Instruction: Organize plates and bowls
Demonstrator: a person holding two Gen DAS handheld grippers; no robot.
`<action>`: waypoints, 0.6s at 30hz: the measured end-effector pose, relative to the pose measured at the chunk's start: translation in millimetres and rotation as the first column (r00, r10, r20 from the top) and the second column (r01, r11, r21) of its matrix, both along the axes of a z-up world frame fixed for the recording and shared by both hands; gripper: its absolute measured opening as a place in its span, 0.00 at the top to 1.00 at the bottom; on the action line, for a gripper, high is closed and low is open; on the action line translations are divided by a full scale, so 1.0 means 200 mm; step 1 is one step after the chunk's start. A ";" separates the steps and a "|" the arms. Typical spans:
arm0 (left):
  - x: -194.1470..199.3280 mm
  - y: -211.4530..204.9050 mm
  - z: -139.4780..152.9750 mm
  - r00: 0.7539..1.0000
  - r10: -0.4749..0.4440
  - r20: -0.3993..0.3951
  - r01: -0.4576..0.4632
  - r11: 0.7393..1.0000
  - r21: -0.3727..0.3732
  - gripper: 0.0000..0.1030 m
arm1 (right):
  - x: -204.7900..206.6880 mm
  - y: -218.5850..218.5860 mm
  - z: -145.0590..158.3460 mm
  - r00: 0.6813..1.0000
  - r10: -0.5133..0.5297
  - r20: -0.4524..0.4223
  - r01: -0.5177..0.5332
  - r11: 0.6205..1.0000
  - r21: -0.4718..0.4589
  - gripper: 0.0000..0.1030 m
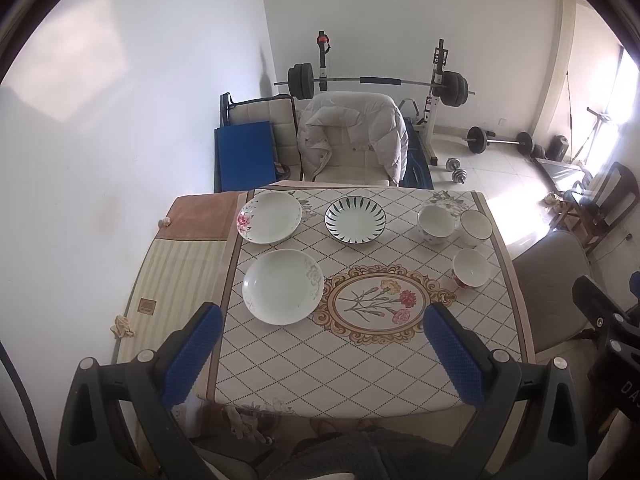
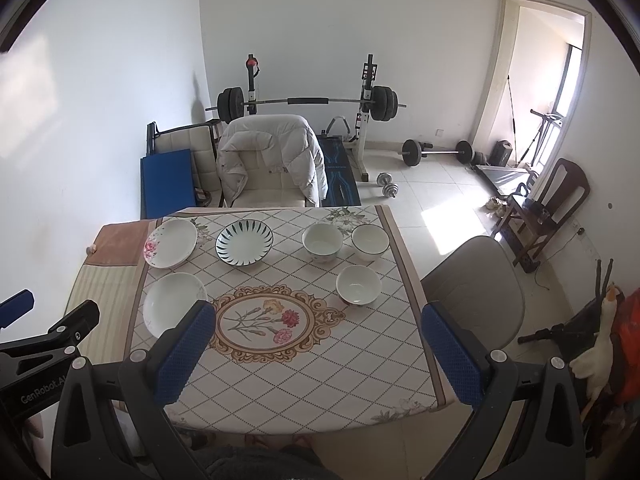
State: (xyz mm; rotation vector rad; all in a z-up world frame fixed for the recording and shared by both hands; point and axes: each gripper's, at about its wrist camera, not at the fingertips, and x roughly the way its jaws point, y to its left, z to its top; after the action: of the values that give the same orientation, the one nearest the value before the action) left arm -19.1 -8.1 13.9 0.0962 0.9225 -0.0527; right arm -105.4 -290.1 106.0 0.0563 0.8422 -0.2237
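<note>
- Both tools are hanging over the near edge of the tabletop (image 1: 360, 360): the left tool (image 1: 320, 360) is gaping wide with nothing between its blue pads, and the right tool (image 2: 316, 360) is spread just as wide, gripping nothing.
- Sitting just beyond the left tool's left pad is the plain white plate (image 1: 283, 286), lying flat on the near left of the patterned cloth.
- Further back on the left, the pink-flower plate (image 1: 269, 217) is resting near the far edge, and the green-striped plate (image 1: 355, 219) is lying just to its right.
- Over on the right, three bowls are standing upright: the floral bowl (image 2: 322, 241) and the dark-rimmed bowl (image 2: 370, 242) are sitting side by side at the far edge, and the red-footed bowl (image 2: 358, 285) is standing nearer, apart from both.
- Behind the tabletop, a chair with a white jacket (image 2: 272, 152) is facing us.
</note>
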 end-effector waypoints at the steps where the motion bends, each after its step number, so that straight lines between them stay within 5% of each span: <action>1: 0.00 0.00 0.01 1.000 0.000 0.002 0.000 1.000 0.000 0.00 | 0.01 0.00 -0.02 1.000 0.001 0.000 -0.001 1.000 -0.002 0.00; 18: -0.02 0.03 0.02 1.000 0.010 0.025 -0.010 1.000 -0.002 0.00 | 0.00 0.02 -0.03 1.000 0.001 0.010 -0.001 1.000 0.002 0.00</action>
State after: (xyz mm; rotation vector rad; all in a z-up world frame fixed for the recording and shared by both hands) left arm -23.0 -1.5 18.3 0.0898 0.8975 -0.0428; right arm -104.9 -286.5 100.3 0.0586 0.8325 -0.2216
